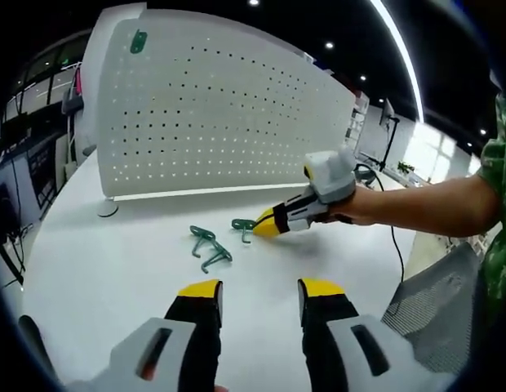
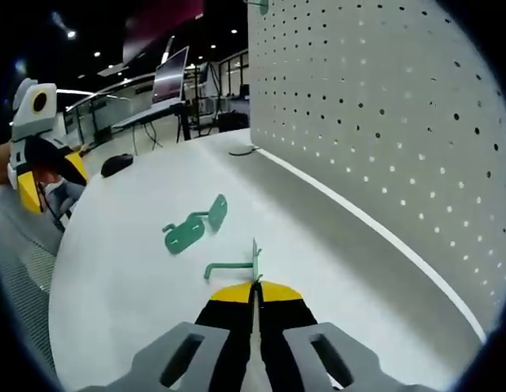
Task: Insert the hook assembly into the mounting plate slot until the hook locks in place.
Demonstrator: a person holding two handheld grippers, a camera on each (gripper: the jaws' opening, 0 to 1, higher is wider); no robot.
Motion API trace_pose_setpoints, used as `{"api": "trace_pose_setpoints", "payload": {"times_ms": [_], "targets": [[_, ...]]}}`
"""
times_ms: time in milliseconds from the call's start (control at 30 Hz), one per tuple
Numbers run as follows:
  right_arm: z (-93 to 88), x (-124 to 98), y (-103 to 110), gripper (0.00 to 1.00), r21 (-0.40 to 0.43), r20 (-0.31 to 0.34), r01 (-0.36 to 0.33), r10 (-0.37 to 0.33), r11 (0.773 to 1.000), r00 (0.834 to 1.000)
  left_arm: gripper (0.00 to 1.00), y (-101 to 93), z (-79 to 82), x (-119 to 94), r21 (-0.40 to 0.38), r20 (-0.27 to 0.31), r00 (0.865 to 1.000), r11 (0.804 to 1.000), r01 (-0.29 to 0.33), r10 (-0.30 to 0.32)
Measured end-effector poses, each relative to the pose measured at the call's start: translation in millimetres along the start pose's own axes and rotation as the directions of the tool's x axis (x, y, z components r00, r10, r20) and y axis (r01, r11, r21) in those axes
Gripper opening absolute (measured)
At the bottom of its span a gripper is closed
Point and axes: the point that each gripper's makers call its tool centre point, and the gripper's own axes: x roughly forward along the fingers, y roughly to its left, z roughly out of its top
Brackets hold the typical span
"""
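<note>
Left gripper view: left hand-held gripper (image 1: 259, 299) at 6 o'clock, jaws apart over bare white table (image 1: 114, 269), nothing between them. Right hand-held gripper (image 1: 264, 223) reaching in from 3 o'clock on a person's forearm (image 1: 432, 204), yellow tips closed together on a green hook (image 1: 243, 228) lying on the table just right of centre. 2 more green hooks (image 1: 209, 247) touching or overlapping each other just to the 9 o'clock side of the gripped one. White pegboard (image 1: 220, 114) upright across 12 o'clock at the far table edge, 1 green piece (image 1: 138, 41) already hanging near its top left corner. Right gripper view: right hand-held gripper (image 2: 255, 287) rising from 6 o'clock, jaws pinched on the thin plate end of the hook (image 2: 237, 265), hook arm pointing toward 9 o'clock and resting on the table (image 2: 114, 278). Pair of green hooks (image 2: 194, 224) near, toward 11 o'clock. Pegboard (image 2: 383, 106) filling 1 to 4 o'clock. Left hand-held gripper (image 2: 34, 175) at 9 o'clock, well apart from the hooks.
</note>
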Motion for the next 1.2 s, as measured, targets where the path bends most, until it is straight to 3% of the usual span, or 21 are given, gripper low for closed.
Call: {"api": "trace_pose_setpoints", "payload": {"times_ms": [1200], "targets": [[20.7, -21, -16, 0.00, 0.054, 0.051, 0.062, -0.065, 0.997, 0.997, 0.37, -4.3, 1.3, 0, 0.012, 0.001, 1.000, 1.000, 0.011, -0.011]]}}
